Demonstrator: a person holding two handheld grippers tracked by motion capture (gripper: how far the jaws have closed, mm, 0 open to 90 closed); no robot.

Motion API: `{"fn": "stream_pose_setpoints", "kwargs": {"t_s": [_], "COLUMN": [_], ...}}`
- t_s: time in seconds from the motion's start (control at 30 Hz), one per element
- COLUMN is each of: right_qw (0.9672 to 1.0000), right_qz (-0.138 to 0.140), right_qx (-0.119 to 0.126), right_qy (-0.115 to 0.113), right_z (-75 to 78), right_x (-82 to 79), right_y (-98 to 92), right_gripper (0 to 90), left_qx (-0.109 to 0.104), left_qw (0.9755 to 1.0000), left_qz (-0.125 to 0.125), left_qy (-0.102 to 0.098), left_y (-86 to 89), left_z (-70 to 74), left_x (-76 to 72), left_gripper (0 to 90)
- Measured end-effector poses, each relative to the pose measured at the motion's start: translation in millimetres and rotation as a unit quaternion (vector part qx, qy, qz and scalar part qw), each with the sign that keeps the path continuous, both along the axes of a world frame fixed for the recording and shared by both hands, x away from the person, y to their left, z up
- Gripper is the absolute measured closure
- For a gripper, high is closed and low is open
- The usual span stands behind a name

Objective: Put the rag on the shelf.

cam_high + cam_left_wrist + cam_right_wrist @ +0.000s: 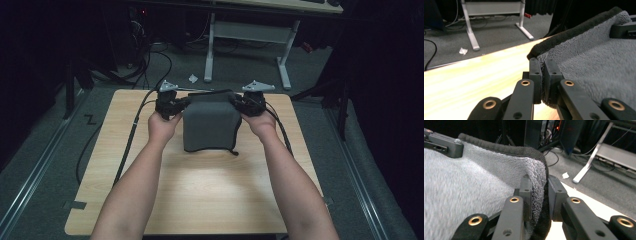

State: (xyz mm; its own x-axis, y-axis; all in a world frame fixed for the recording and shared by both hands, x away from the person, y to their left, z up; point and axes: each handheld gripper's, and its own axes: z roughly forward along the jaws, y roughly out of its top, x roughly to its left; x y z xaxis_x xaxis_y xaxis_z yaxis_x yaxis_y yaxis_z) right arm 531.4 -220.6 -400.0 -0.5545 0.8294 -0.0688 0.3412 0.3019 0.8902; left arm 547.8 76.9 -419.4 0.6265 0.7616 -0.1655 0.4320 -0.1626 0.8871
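A grey towel with a dark hem hangs folded over the far half of the wooden table, its lower edge resting on the tabletop. My left gripper is shut on the towel's upper left corner. In the left gripper view the two black jaws pinch the fleecy cloth just under the hem. My right gripper is shut on the upper right corner; its jaws stand either side of a thick fold of towel. Each gripper view shows the other gripper at the towel's far corner.
Black cables trail off the table's left side, and another runs down the right. Behind the table, a white desk frame stands on grey carpet, with a crumpled paper scrap nearby. Metal rails run along the floor on both sides.
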Motion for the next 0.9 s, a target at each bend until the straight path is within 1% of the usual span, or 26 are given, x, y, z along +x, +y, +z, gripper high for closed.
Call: {"fn": "stream_pose_setpoints", "kwargs": {"t_s": [0.03, 0.07, 0.1, 0.2, 0.3, 0.37, 0.4, 0.47, 0.53, 0.57, 0.6, 0.7, 0.73, 0.8, 0.87, 0.9], "right_qw": [1.0, 0.9999, 0.9999, 0.9998, 0.9994, 0.9993, 0.9991, 0.9982, 0.9976, 0.9976, 0.9978, 0.9976, 0.9976, 0.9977, 0.9976, 0.9974], "right_qz": [0.002, 0.004, 0.006, 0.008, 0.006, 0.006, 0.005, 0.0, -0.009, -0.012, -0.026, -0.042, -0.046, -0.053, -0.059, -0.063], "right_qx": [0.002, 0.007, 0.007, 0.014, 0.023, 0.026, 0.027, 0.038, 0.044, 0.043, 0.038, 0.03, 0.027, 0.024, 0.021, 0.021], "right_qy": [0.002, 0.008, 0.008, 0.013, 0.023, 0.028, 0.032, 0.046, 0.052, 0.052, 0.048, 0.045, 0.043, 0.034, 0.03, 0.029], "right_z": [-2.8, -5.7, -6.9, -8.5, -10.4, -12.6, -13.6, -15.4, -16.3, -16.4, -16.4, -17.2, -17.2, -16.6, -15.8, -15.6], "right_x": [0.2, -0.1, 0.1, 0.0, 0.8, 1.2, 1.5, 3.2, 4.8, 4.8, 4.6, 5.6, 5.4, 4.4, 3.4, 3.1], "right_y": [-0.7, -0.9, -1.1, -1.6, -2.1, -2.4, -2.6, -3.8, -5.9, -6.1, -6.1, -7.5, -7.6, -8.2, -8.7, -9.1], "right_gripper": [76.8, 76.7, 76.4, 75.3, 73.9, 73.6, 72.0, 66.5, 61.8, 60.0, 56.5, 51.5, 50.6, 49.7, 49.1, 49.0], "left_qx": [0.0, 0.002, 0.001, -0.009, -0.012, -0.019, -0.022, -0.024, -0.017, -0.016, -0.015, -0.014, -0.014, -0.014, -0.004, -0.005], "left_qw": [1.0, 1.0, 1.0, 0.9998, 0.9997, 0.9991, 0.9987, 0.9981, 0.9983, 0.9983, 0.9984, 0.9983, 0.9984, 0.9985, 0.9987, 0.9987], "left_qz": [-0.002, -0.002, -0.002, -0.005, -0.009, -0.017, -0.02, -0.026, -0.028, -0.027, -0.026, -0.026, -0.024, -0.018, -0.014, -0.013], "left_qy": [0.007, 0.008, 0.01, 0.014, 0.02, 0.033, 0.041, 0.051, 0.048, 0.048, 0.049, 0.05, 0.049, 0.051, 0.049, 0.049], "left_y": [0.7, 1.0, 1.4, 4.2, 5.9, 7.6, 8.8, 9.0, 8.3, 8.5, 8.8, 10.6, 11.1, 11.4, 10.5, 10.4], "left_z": [-3.6, -4.9, -6.0, -9.3, -14.3, -19.2, -22.2, -25.3, -26.6, -26.9, -27.0, -27.6, -27.7, -27.4, -27.1, -27.0], "left_x": [-0.1, -0.3, -0.6, -1.7, -3.3, -2.9, -2.8, -3.6, -5.6, -6.1, -6.3, -6.8, -7.3, -7.8, -8.6, -8.8], "left_gripper": [86.1, 86.0, 86.1, 86.0, 86.0, 85.9, 85.7, 85.3, 85.2, 85.1, 85.1, 84.7, 83.8, 78.7, 76.7, 75.5]}}
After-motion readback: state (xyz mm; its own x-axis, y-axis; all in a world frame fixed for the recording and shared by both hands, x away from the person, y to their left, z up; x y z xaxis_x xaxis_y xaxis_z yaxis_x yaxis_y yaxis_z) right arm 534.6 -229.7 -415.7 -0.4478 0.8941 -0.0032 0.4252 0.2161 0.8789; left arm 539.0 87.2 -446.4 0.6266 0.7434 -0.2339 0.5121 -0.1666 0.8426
